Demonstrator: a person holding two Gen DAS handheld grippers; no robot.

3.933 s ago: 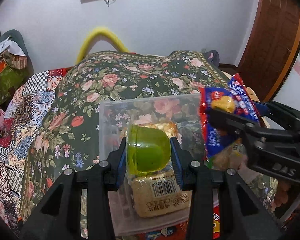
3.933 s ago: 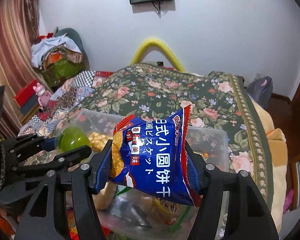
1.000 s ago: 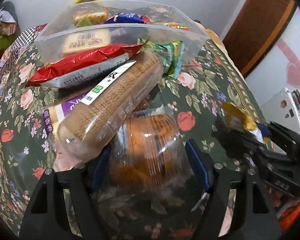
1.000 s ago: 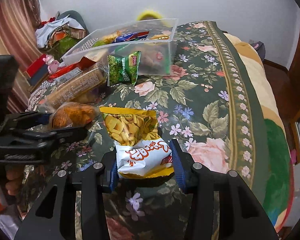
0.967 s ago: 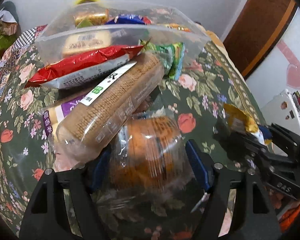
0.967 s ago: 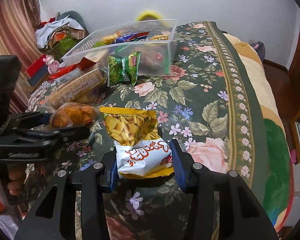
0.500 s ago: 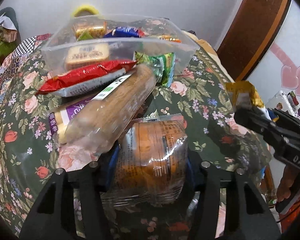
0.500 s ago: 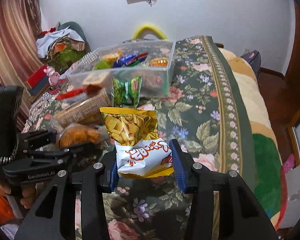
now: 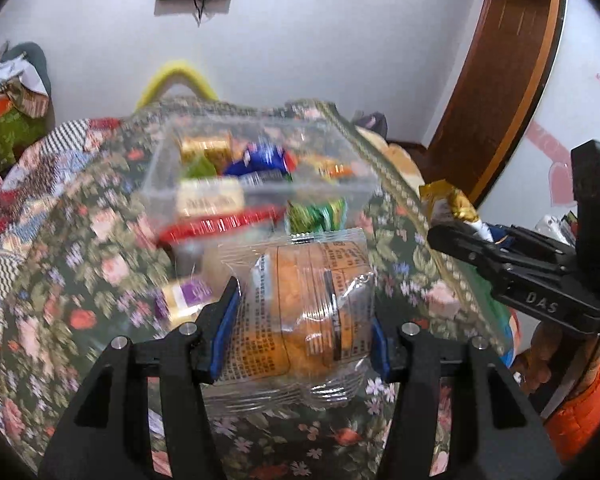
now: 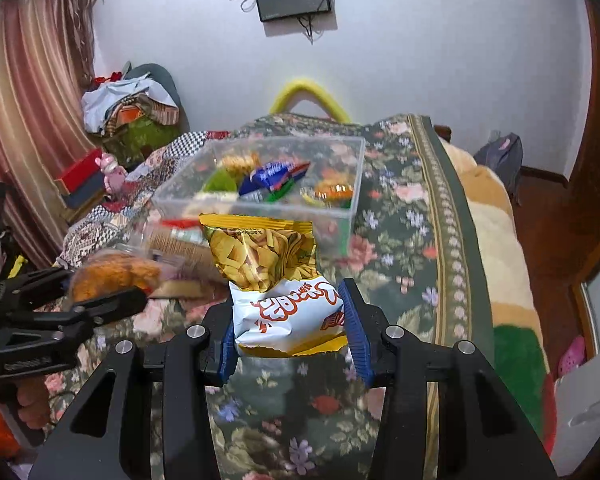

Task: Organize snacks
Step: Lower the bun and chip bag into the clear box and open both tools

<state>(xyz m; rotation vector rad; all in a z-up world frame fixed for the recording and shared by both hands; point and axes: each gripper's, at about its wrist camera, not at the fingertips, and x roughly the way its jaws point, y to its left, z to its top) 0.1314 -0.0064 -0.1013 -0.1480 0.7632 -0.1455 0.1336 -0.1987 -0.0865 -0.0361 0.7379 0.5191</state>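
My left gripper [image 9: 300, 320] is shut on a clear-wrapped orange bread packet [image 9: 304, 312], held up above the flowered bedspread. In the right wrist view that bread packet [image 10: 112, 272] shows at the left between the left gripper's fingers [image 10: 104, 304]. My right gripper [image 10: 288, 320] is shut on a yellow and white chip bag [image 10: 276, 280], which stands upright over the bed. The chip bag's top [image 9: 448, 204] also pokes out of the right gripper at the right of the left wrist view. Beyond both lies a clear plastic bin [image 10: 352, 176] with several snacks inside.
A red packet [image 9: 224, 226], a green packet [image 9: 316, 212] and a long biscuit pack [image 10: 180, 244] lie on the flowered bedspread [image 10: 400, 248] just in front of the bin. Piled clothes [image 10: 128, 108] and a curtain stand at the far left, a wooden door [image 9: 512, 68] to the right.
The left gripper's jaws closed onto the bread packet and lifted it off the bed. Both grippers rose and tilted up, so the bin and wall now show farther ahead.
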